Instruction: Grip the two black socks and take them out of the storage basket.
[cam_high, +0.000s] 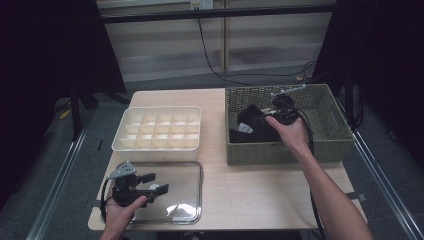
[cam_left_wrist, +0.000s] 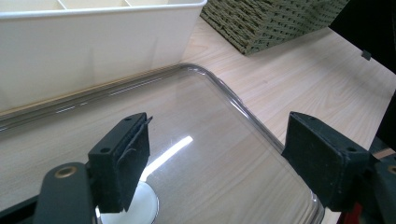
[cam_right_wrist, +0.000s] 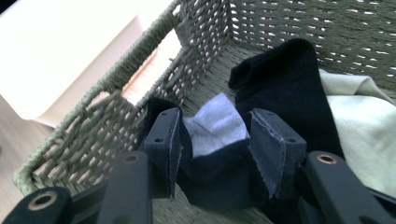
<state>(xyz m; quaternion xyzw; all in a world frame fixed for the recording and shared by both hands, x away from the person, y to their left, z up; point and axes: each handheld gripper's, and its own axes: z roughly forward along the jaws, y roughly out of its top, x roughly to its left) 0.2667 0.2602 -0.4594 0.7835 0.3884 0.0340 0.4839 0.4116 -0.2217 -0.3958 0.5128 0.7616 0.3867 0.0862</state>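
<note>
My right gripper (cam_high: 262, 119) reaches into the green wicker basket (cam_high: 280, 152) at the table's right. In the right gripper view its jaws (cam_right_wrist: 215, 140) hold a bunched black cloth (cam_right_wrist: 215, 179) with a grey patch (cam_right_wrist: 217, 123), and the fabric fills the gap from pad to pad. More black cloth (cam_right_wrist: 285, 79) stands up behind it, beside a cream cloth (cam_right_wrist: 359, 116). My left gripper (cam_high: 155, 183) hovers open over a clear plastic lid (cam_high: 187, 170) at the front left, nothing between its pads (cam_left_wrist: 126, 163). A white knob (cam_left_wrist: 140, 207) sits on the lid just below the left pad.
A white box of several small compartments (cam_high: 157, 108) stands behind the lid, its wall (cam_left_wrist: 93, 46) close ahead in the left gripper view. The basket's woven corner (cam_right_wrist: 93, 130) rises left of my right jaws. Bare wood (cam_high: 250, 190) lies between lid and basket.
</note>
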